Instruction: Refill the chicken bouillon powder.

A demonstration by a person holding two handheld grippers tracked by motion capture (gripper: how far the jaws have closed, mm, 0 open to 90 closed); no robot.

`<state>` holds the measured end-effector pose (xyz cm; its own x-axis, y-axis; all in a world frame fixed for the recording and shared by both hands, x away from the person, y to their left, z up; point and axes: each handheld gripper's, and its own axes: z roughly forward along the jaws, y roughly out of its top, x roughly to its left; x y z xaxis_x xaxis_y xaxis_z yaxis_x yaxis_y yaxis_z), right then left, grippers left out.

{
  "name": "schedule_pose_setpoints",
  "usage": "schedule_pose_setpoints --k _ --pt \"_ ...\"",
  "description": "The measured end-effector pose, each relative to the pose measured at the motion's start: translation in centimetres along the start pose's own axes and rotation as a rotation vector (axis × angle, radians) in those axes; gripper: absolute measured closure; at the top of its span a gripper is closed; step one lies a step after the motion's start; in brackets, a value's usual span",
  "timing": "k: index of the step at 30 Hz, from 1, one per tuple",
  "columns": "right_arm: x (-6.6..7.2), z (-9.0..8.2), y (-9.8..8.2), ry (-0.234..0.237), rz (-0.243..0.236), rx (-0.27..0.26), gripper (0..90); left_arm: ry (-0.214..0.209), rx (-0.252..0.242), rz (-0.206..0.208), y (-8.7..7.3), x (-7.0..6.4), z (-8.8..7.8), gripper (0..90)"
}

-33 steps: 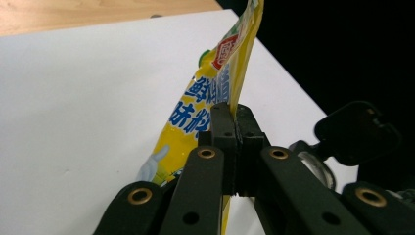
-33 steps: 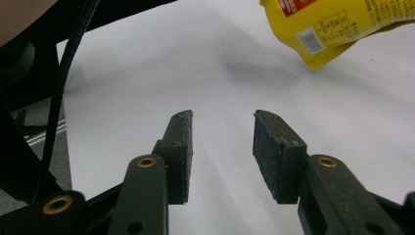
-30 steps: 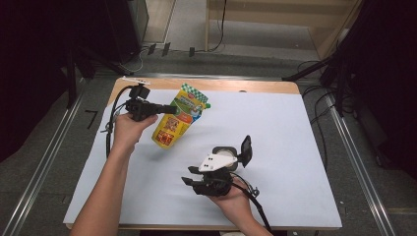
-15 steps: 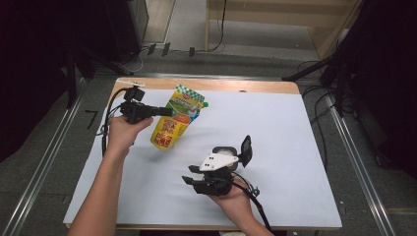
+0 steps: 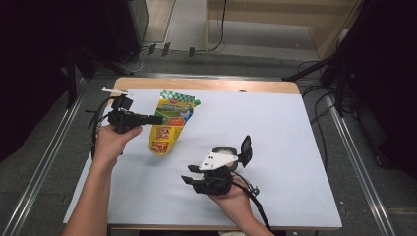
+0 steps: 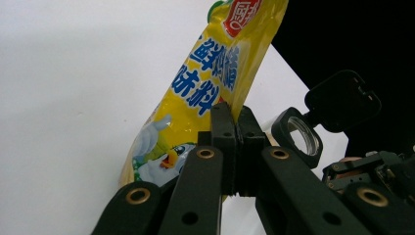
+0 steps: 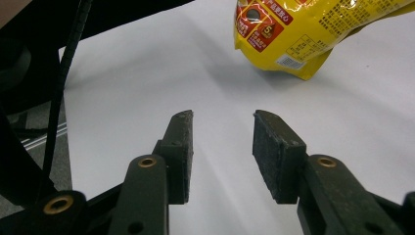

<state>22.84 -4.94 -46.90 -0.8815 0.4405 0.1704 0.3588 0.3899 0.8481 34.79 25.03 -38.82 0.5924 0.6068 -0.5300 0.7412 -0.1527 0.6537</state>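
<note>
High view is showing the yellow pouch (image 5: 169, 127) hanging over the far left of the tabletop (image 5: 295, 128), its edge pinched in the fully closed left hand-held gripper (image 5: 158, 119). Such a thin bite is risking a slip or swing. Near centre, the right hand-held gripper (image 5: 246, 150) is resting half open, empty. Compared with earlier, the pouch is sitting further left.
</note>
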Motion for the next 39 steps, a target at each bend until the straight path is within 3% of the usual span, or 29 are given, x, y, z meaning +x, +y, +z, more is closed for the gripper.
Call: schedule_pose_setpoints --k 26,32,39 --pt "0.0 0.5 0.4 0.009 -0.012 0.005 61.4 0.036 0.029 0.034 -3.9 0.0 -2.5 88.4" --pt "0.0 0.4 0.4 0.007 -0.015 -0.001 61.5 0.033 0.007 0.013 -5.5 0.3 -2.9 86.5" --pt "0.1 0.5 0.4 0.008 -0.016 0.004 61.5 0.043 -0.003 0.022 -6.4 0.5 -3.3 85.4"
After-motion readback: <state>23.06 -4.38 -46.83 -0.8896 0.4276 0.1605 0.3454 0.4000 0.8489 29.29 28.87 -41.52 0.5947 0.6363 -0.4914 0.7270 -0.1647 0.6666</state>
